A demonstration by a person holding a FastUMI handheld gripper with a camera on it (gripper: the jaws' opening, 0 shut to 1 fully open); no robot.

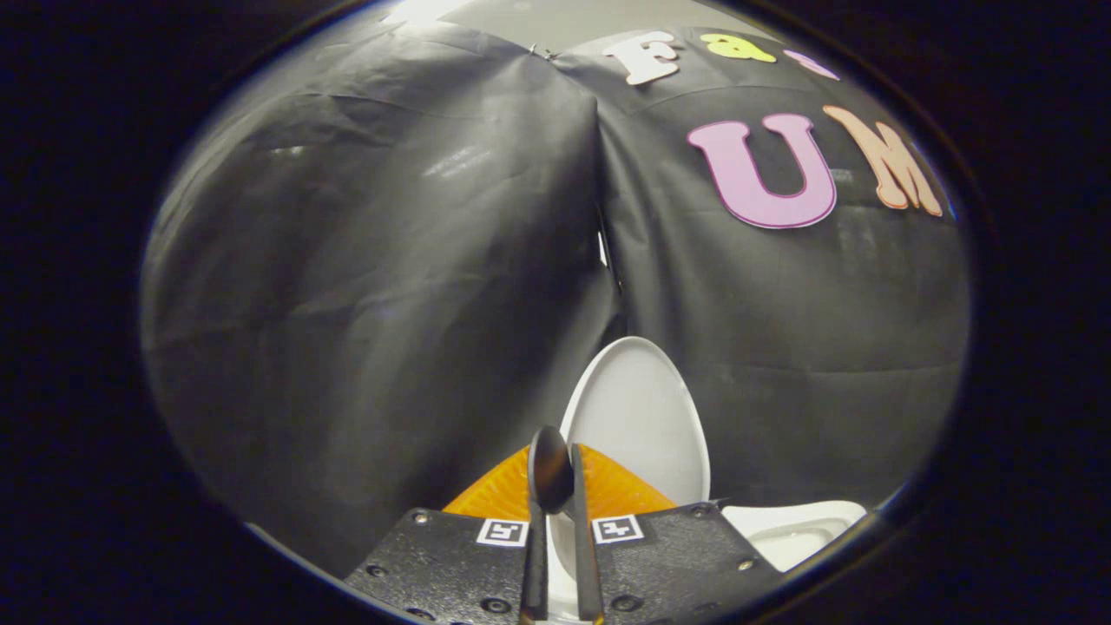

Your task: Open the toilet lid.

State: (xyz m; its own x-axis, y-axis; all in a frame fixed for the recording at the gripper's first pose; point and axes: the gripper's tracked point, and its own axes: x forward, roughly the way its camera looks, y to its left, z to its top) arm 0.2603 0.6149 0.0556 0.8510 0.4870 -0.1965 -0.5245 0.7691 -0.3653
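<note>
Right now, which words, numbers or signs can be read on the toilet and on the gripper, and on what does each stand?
Toilet lid: no text.
Toilet bowl: no text.
Left marker and right marker, one on each finger: coded square patterns, no words.
Gripper: fingers close together at the raised lid's edge; no text.

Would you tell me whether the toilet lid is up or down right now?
Up: the toilet lid stands upright against the booth wall, beyond the gripper, whose fingers are nearly together, above the bowl rim.
</note>
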